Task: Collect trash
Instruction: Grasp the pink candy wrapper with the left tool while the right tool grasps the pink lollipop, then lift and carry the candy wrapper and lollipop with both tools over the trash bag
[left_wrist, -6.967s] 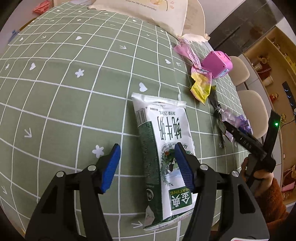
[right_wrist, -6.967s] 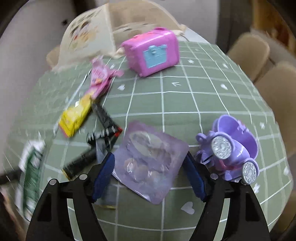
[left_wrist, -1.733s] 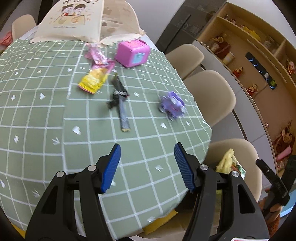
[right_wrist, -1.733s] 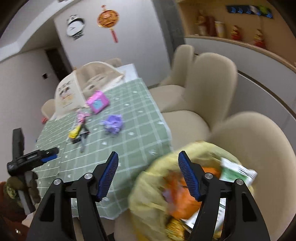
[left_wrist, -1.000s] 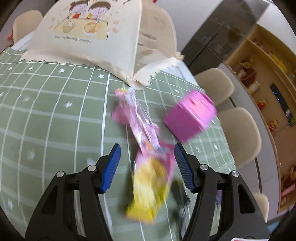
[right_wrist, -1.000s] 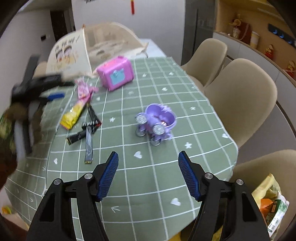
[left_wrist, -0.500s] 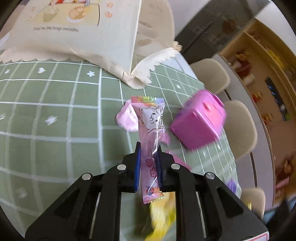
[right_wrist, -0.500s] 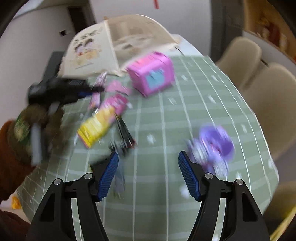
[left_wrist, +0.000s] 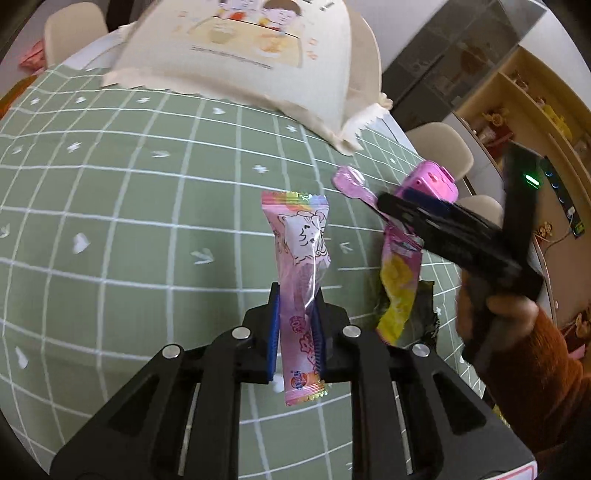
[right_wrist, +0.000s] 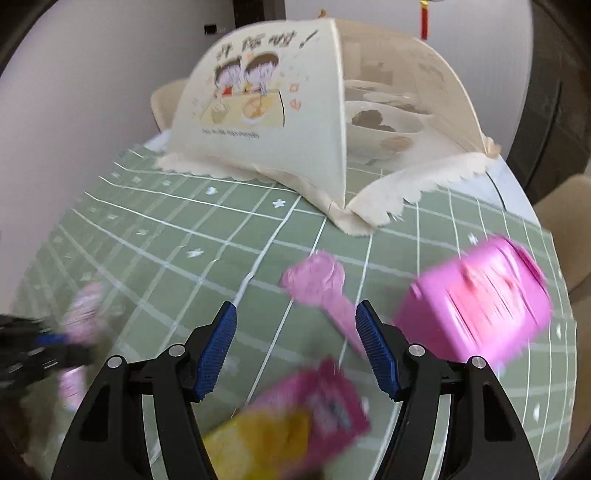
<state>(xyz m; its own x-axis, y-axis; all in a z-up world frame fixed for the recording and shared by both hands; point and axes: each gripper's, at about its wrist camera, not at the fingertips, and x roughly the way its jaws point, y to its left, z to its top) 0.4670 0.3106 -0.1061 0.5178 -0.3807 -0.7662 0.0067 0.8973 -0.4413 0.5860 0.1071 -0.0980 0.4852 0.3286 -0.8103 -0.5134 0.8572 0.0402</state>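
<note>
Left gripper (left_wrist: 295, 328) pinching pink candy wrapper (left_wrist: 301, 266), long axis upright in frame centre. Right gripper (right_wrist: 295, 350) spread, empty. Pink-and-yellow wrapper (right_wrist: 295, 417) low in frame, just under right gripper, lengthwise toward upper right.

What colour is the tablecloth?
Sage green tablecloth with a white grid and small white motifs, clearest in the left wrist view.

Your table (left_wrist: 110, 221) wears a green cloth gridded in white, with a cream mesh food cover (right_wrist: 295, 122) standing at its far end. Beyond that cover rises a plain pale wall (right_wrist: 92, 74). To the cover's right sit beige chairs (left_wrist: 439, 147), then open wooden shelves (left_wrist: 517, 96) holding small ornaments.
</note>
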